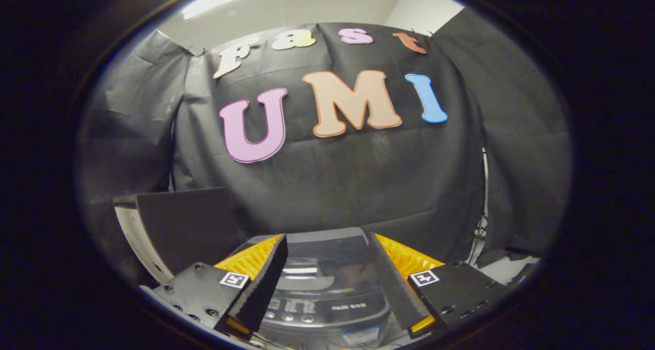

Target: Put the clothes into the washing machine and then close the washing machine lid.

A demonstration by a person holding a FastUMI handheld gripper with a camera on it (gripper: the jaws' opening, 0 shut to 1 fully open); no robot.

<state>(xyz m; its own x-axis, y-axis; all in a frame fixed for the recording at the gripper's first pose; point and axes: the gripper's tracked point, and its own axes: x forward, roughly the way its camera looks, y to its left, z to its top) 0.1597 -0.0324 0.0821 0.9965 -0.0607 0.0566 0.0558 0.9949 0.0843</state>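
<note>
A small grey top-loading washing machine [332, 319] stands below and between my fingers. Its dark see-through lid [327, 260] lies flat over the tub and reflects a strip of light. The control panel [307, 309] with a row of buttons faces me at the machine's near edge. My gripper [326, 237] is open and hovers above the machine, one finger on each side of the lid. Nothing is held between the fingers.
A black board [189, 222] leans on a white frame [130, 237] to the left of the machine. The booth's black cloth wall [332, 186] hangs close behind the machine. A gap in the cloth with thin cables [483, 222] shows beyond the right finger.
</note>
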